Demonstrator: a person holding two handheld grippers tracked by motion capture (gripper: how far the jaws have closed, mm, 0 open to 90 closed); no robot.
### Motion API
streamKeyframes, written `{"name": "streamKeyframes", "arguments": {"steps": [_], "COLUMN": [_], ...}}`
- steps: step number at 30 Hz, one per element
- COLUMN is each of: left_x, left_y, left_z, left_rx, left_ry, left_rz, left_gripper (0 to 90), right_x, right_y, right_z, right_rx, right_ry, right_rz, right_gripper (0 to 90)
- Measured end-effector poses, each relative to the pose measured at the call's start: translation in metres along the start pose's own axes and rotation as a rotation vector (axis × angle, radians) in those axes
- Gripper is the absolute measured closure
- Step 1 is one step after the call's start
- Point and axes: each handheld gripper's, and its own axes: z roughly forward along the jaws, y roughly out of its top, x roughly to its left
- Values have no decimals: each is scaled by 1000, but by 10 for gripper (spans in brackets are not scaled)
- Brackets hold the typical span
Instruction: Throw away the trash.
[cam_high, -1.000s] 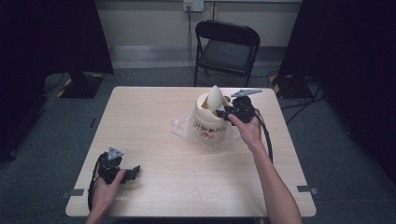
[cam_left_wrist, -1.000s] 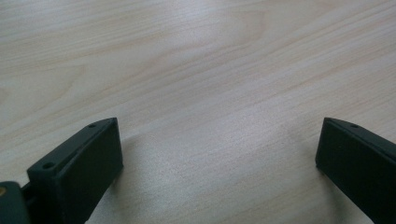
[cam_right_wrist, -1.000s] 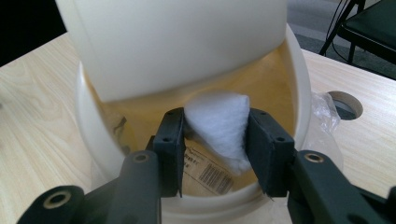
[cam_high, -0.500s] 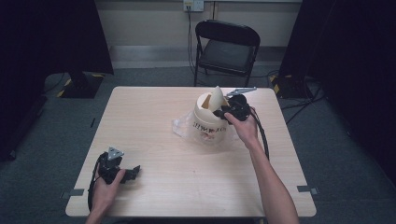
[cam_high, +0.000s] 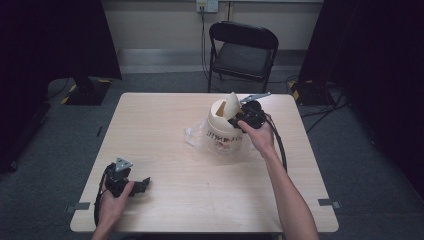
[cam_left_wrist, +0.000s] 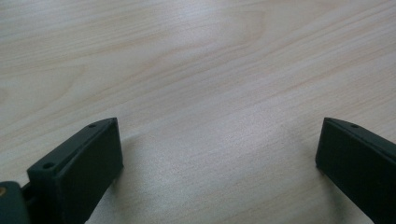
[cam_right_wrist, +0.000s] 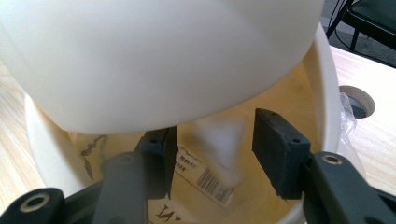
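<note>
A white bucket (cam_high: 224, 137) with dark print stands on the table (cam_high: 160, 125), right of centre. A cream, curved shell-like piece (cam_high: 231, 104) sticks up out of its mouth. My right gripper (cam_high: 241, 118) is at the bucket's right rim, pointing in. In the right gripper view its jaws stand apart over the bucket's inside (cam_right_wrist: 327, 93), open (cam_right_wrist: 212, 149), with a barcode label (cam_right_wrist: 210, 179) behind the gap. The white piece (cam_right_wrist: 154, 56) hangs just above the left jaw. My left gripper (cam_high: 145, 182) rests near the table's front left corner, open (cam_left_wrist: 219, 154) over bare wood.
A clear plastic bag (cam_high: 194, 135) lies against the bucket's left side. A black folding chair (cam_high: 243, 47) stands behind the table. A round cable hole (cam_right_wrist: 357, 95) is in the tabletop beyond the bucket. Cables trail from both grippers.
My right gripper has shifted slightly left, closer into the bucket's mouth. The left gripper has stayed put.
</note>
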Motion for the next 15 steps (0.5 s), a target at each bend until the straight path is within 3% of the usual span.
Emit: {"name": "streamKeyframes", "arguments": {"steps": [15], "left_x": [0], "left_y": [0], "left_z": [0], "left_rx": [0], "left_ry": [0], "left_rz": [0], "left_gripper": [1], "right_x": [0], "right_y": [1], "right_z": [-1], "right_rx": [9], "right_ry": [2], "right_rz": [-4], "right_gripper": [495]}}
